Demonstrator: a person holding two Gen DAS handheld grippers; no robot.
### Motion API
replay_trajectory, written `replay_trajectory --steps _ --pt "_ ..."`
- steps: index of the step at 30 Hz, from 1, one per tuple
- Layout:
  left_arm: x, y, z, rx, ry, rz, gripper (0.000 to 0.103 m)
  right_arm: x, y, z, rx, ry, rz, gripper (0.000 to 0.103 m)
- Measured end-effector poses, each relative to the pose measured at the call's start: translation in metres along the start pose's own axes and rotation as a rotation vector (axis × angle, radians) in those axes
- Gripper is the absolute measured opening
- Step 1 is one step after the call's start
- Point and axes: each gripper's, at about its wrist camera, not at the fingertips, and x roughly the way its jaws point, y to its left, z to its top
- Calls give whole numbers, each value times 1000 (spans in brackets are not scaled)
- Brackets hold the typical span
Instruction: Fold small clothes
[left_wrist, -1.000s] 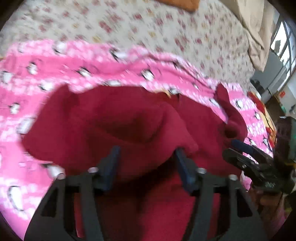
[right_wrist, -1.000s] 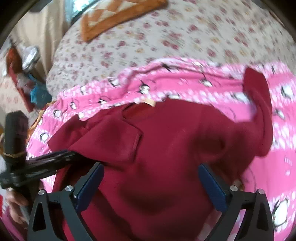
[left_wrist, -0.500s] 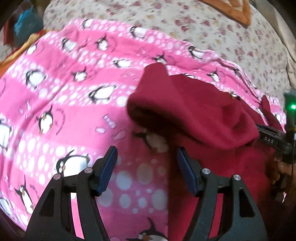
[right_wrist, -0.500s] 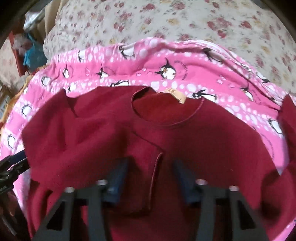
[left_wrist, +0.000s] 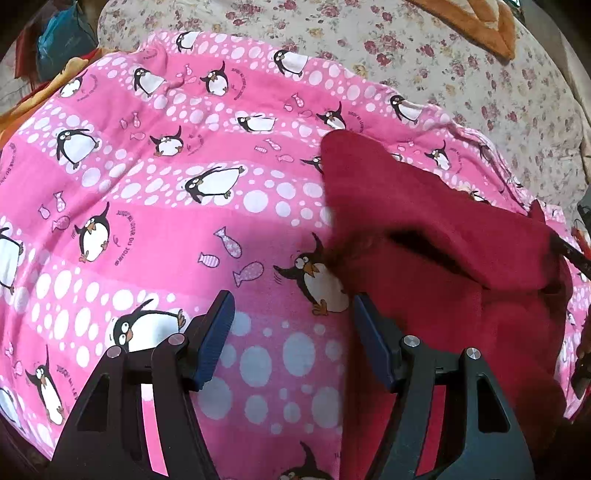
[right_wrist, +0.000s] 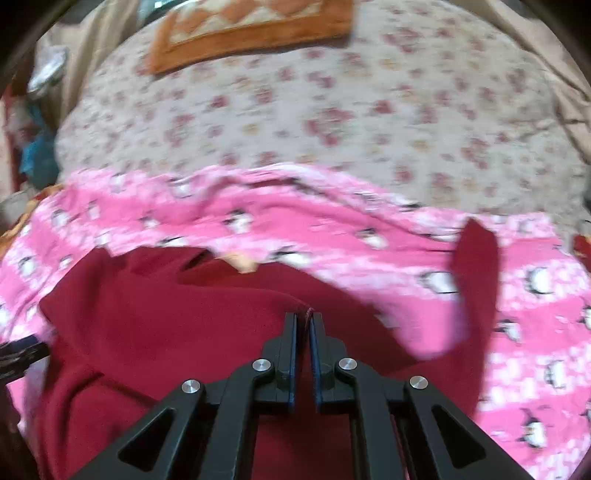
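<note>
Now | right gripper (right_wrist: 303, 321) fingers clamped on maroon sweater (right_wrist: 155, 332) fold, on penguin blanket (left_wrist: 155, 229) | left gripper (left_wrist: 291, 325) fingers apart, empty | risk: thin pinch slips, fold collapses

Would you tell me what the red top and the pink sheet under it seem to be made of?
The red top looks like fleece or a thick soft knit: matt, fuzzy, folding in rounded bulges. The pink sheet looks like thin printed cotton: flat, smooth weave with crisp penguins and fine wrinkles. Neither fibre is certain from looks alone.
</note>
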Motion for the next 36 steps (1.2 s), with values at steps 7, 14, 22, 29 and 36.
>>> replay_trajectory --steps 7,14,22,29,36 --pt "-10 -3 5 -6 -27 -22 66 32 -26 -11 29 90 -109 6" --pt "-24 -18 29 -48 -114 -94 66 13 -33 -10 179 41 -34 48" --pt "31 -31 40 -12 15 58 67 16 39 -9 -34 30 112 54" --pt "31 -19 33 -54 10 19 70 70 32 -17 14 162 62 54" --pt "13 -29 36 -54 -48 -15 70 27 23 -28 0 109 53 55"
